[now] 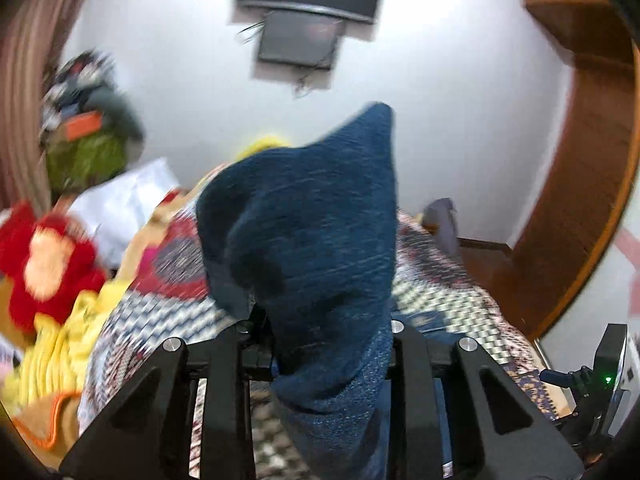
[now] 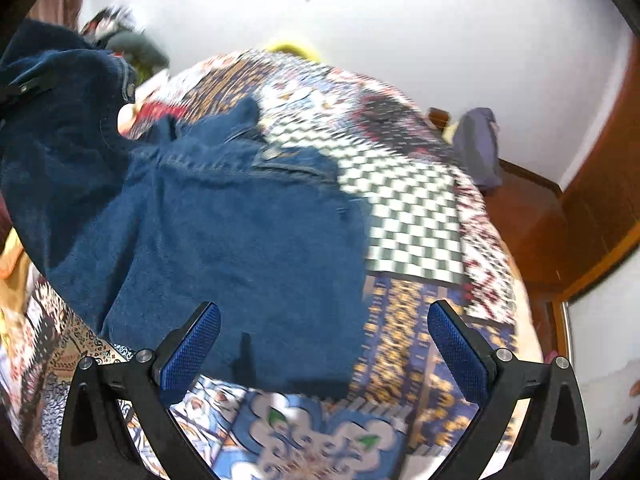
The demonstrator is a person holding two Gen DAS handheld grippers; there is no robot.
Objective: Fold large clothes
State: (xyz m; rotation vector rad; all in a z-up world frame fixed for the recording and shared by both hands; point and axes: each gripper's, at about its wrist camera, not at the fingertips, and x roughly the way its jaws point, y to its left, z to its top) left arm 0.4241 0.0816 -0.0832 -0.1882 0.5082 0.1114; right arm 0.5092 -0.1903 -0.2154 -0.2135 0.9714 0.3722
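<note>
A pair of dark blue jeans (image 2: 224,216) lies spread on the patterned bedspread (image 2: 416,208). My left gripper (image 1: 324,332) is shut on a bunch of the jeans (image 1: 312,216), which stands up in front of the camera and hides the fingertips. In the right wrist view the left gripper shows at the far left (image 2: 28,88), lifting that end of the jeans. My right gripper (image 2: 324,344) is open and empty, hovering just above the near edge of the jeans, its blue pads (image 2: 192,348) wide apart.
Yellow and red clothes (image 1: 52,280) are piled at the bed's left side with a white pillow (image 1: 120,200). A wooden wardrobe (image 1: 580,184) stands at the right. A purple garment (image 2: 478,144) hangs at the bed's far right corner. A screen (image 1: 300,40) is mounted on the white wall.
</note>
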